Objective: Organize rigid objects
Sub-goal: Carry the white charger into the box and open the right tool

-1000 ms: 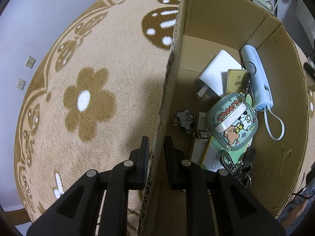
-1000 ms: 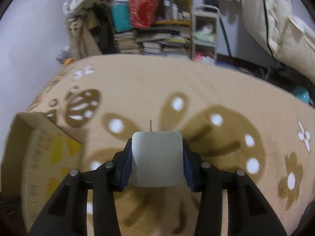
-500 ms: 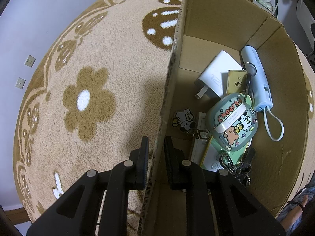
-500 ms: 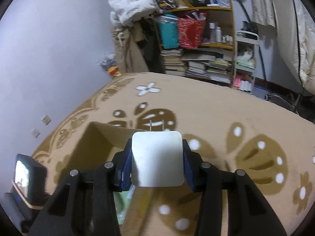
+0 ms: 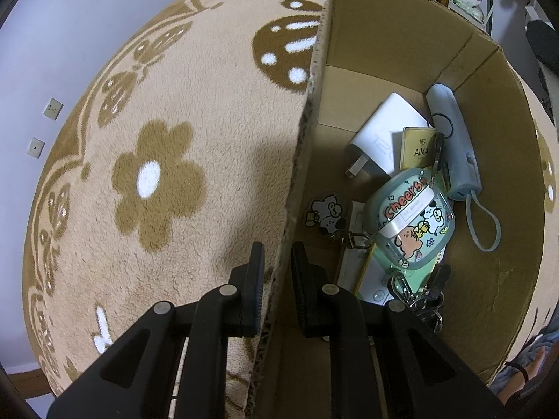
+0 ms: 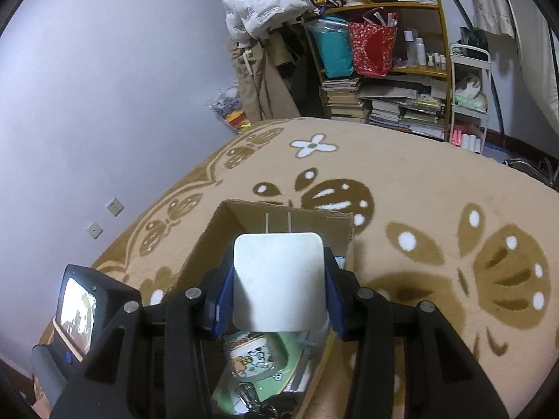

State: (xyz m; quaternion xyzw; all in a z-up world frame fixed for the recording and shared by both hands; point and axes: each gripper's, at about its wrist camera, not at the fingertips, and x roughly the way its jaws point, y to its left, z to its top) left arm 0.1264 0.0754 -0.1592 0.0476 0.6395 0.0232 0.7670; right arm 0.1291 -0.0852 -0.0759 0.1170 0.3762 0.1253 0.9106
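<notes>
My left gripper is shut on the near wall of the cardboard box, one finger outside and one inside. In the box lie a white plug charger, a yellow card, a pale blue power bank, a green "Cheers" case, a dog charm and keys. My right gripper is shut on a white charger with its two prongs pointing forward, held above the open cardboard box. The green case shows below it.
The box stands on a beige rug with brown flower and butterfly patterns. A shelf of books and bags and hanging clothes line the far wall. The left gripper's camera unit shows at lower left in the right wrist view.
My right gripper has swung left with the white charger, from over bare rug to above the box. The left gripper and the box have not moved.
</notes>
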